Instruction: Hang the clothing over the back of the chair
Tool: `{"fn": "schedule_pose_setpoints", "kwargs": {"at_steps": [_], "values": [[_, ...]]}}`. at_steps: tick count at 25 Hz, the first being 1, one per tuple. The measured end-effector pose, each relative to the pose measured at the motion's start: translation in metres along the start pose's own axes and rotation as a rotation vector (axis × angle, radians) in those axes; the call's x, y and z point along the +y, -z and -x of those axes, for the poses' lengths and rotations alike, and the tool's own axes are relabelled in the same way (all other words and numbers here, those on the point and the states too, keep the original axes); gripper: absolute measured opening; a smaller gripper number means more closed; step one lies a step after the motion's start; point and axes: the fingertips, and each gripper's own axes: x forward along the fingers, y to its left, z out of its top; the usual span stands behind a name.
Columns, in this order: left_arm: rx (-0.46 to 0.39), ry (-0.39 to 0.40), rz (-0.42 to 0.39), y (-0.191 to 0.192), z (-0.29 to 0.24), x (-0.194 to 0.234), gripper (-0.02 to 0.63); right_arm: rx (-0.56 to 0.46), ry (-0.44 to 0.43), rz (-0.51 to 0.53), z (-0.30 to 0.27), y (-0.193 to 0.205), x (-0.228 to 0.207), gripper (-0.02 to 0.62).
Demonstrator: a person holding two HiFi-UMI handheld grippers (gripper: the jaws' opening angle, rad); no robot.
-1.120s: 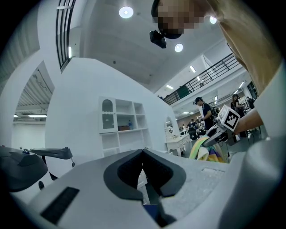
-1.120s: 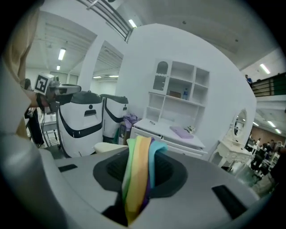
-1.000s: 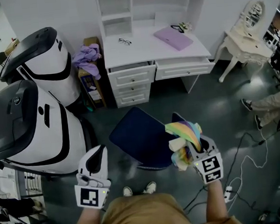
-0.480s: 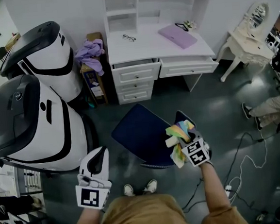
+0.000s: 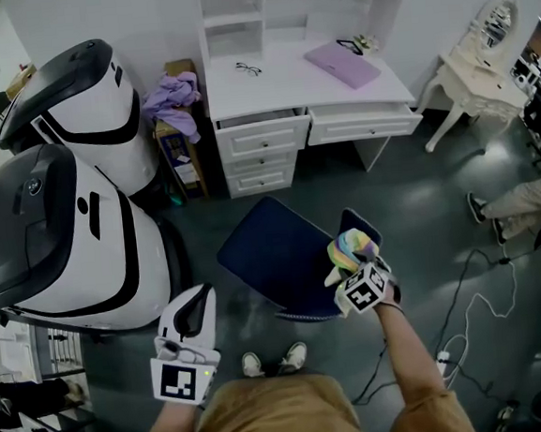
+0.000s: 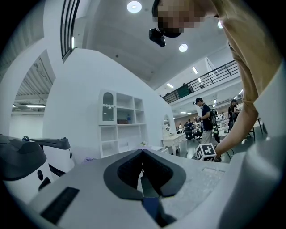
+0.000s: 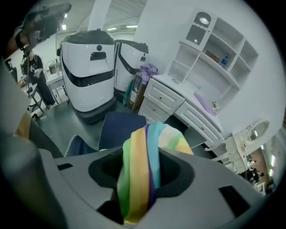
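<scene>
Clothing, striped in rainbow colours, is seen bunched between the jaws of the right gripper, right at the top edge of the backrest of the dark blue chair; whether it already rests on that edge cannot be told. In the right gripper view the jaws have just been opening and are parted, with dark gaps left at both sides of the cloth that stands between them. The left gripper is held low at the chair's near left, well apart from the cloth, its jaws brought together on nothing. A white desk is placed beyond the chair, and two large white machines are parked at its left
</scene>
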Motion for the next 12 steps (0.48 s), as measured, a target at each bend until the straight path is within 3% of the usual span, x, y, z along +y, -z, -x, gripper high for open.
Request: {"fn": "schedule_pose_setpoints", "kwargs": {"at_steps": [6, 12], "values": [[-0.011, 0.005, 0.012, 0.000, 0.001, 0.003, 0.005, 0.029, -0.019, 0.003, -0.007, -0.004, 0.003, 0.204], [-0.019, 0.021, 0.024, 0.001, 0.005, 0.001, 0.005, -0.050, -0.051, -0.099, 0.009, -0.020, 0.006, 0.296]]}}
